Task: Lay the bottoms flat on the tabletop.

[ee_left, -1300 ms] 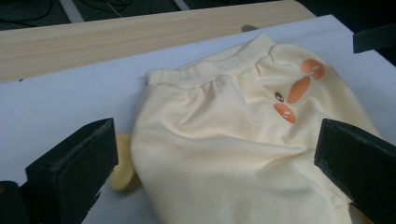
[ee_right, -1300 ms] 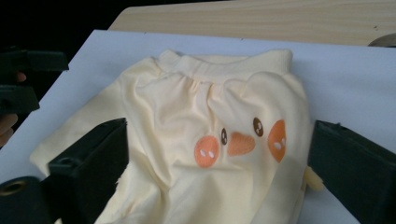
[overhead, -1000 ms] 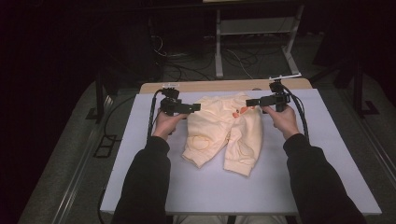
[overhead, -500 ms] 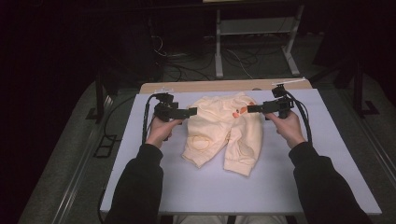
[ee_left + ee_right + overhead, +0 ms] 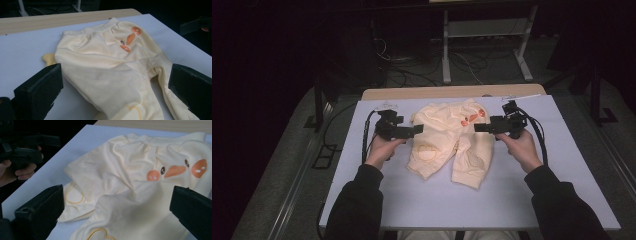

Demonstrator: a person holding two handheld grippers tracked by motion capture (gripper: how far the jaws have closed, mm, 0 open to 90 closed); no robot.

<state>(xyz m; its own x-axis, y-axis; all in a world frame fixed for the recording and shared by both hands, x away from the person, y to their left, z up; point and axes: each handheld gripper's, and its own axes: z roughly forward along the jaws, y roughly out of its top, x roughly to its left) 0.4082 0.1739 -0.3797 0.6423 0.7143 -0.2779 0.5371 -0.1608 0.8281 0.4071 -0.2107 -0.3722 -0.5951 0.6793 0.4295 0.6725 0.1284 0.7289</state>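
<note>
Romper (image 5: 452, 142) crumpled on white table (image 5: 562, 190), between grippers. Left gripper (image 5: 418, 129) just beside its left edge, jaws spread, empty. Right gripper (image 5: 478, 127) at its right edge, jaws spread, empty.

Left claw (image 5: 418, 129) and right claw (image 5: 478, 127) gape wide, seemingly level, pointing inward.

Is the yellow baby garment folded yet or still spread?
Spread but rumpled: the garment lies with both legs apart on the table, creased near the waist.
</note>
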